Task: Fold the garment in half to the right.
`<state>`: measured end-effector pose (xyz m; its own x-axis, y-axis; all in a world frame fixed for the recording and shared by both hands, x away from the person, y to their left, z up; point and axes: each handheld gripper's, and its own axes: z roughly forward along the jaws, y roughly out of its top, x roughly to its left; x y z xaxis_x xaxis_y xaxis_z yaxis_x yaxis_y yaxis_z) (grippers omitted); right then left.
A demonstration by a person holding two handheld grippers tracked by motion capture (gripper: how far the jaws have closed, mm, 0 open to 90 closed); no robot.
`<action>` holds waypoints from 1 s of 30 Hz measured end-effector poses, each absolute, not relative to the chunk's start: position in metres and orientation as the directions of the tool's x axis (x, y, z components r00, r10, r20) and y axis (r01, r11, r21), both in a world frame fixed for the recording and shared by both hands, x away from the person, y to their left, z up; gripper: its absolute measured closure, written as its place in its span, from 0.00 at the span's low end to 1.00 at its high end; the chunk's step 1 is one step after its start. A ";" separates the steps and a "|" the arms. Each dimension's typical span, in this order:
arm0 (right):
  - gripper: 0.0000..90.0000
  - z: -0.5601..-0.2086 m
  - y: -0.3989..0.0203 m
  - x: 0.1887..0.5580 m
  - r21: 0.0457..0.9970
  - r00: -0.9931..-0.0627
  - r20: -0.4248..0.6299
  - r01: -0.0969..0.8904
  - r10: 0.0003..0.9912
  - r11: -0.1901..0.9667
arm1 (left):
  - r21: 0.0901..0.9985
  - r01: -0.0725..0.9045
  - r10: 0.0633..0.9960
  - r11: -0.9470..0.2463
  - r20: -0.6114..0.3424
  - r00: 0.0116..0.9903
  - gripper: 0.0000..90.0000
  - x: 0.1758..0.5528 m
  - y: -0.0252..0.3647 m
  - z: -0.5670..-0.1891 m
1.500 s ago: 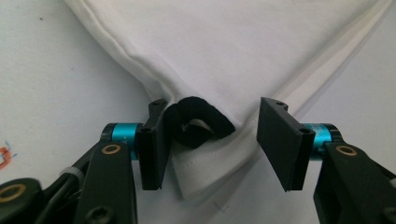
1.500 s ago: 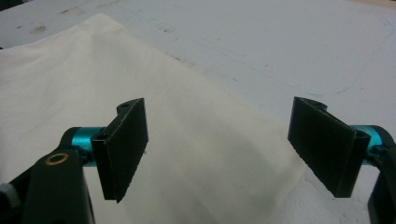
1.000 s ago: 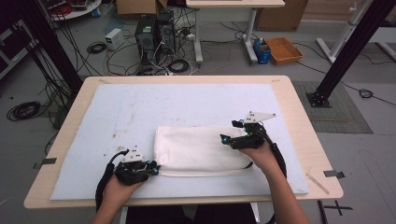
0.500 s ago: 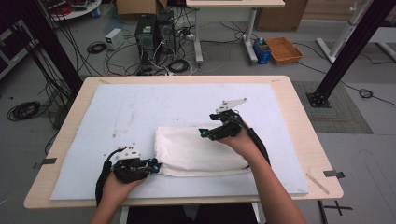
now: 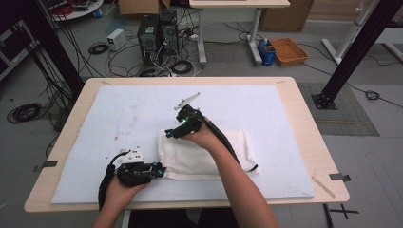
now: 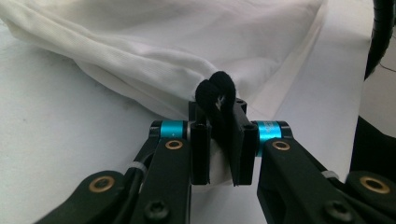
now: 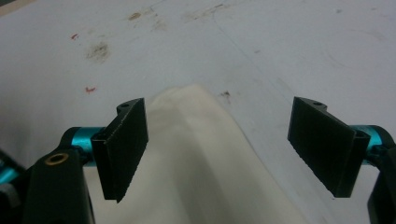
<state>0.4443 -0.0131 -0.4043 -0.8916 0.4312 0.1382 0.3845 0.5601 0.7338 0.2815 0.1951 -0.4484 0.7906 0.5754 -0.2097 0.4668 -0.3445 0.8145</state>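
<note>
A folded white cloth [image 5: 209,154] lies on the white mat [image 5: 138,111], toward the near side. My left gripper [image 5: 160,170] is at its near left corner, shut on the fabric. In the left gripper view the jaws [image 6: 218,140] pinch the white cloth [image 6: 187,46], and a black cord loop [image 6: 215,91] sticks out above them. My right gripper [image 5: 170,133] hovers at the cloth's far left corner, held by a hand that reaches across the cloth. In the right gripper view it stands open [image 7: 229,140] with the cloth's corner [image 7: 196,154] below and between its pads, untouched.
The mat covers most of a wooden table [image 5: 306,123]. It carries small brown and red stains [image 7: 98,49] beyond the cloth corner. A cable [image 5: 228,147] trails from the right gripper over the cloth. Boxes, computers and cables sit on the floor behind the table.
The right gripper has swept left along the cloth's far edge, from its right end to its far left corner. The left gripper has stayed put, still shut on the cloth.
</note>
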 end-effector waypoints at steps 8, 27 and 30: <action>0.43 -0.423 0.025 0.450 0.654 -0.903 0.122 0.385 0.411 0.651 | 0.811 0.470 0.569 -0.348 -0.215 0.794 0.90 0.281 0.197 -0.449; 0.96 -0.422 0.044 0.441 0.663 -0.929 0.039 0.300 0.369 0.686 | 0.822 0.465 0.575 -0.328 -0.216 0.789 0.90 0.279 0.212 -0.440; 0.96 -0.417 0.047 0.438 0.680 -0.931 0.031 0.285 0.362 0.675 | 0.831 0.456 0.567 -0.318 -0.218 0.795 0.90 0.278 0.215 -0.435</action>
<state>0.4384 0.0471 -0.4174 -0.9315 0.3625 0.0311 0.2854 0.6751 0.6802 0.2785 0.2146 -0.4350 0.7946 0.5665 -0.2184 0.4555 -0.3184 0.8313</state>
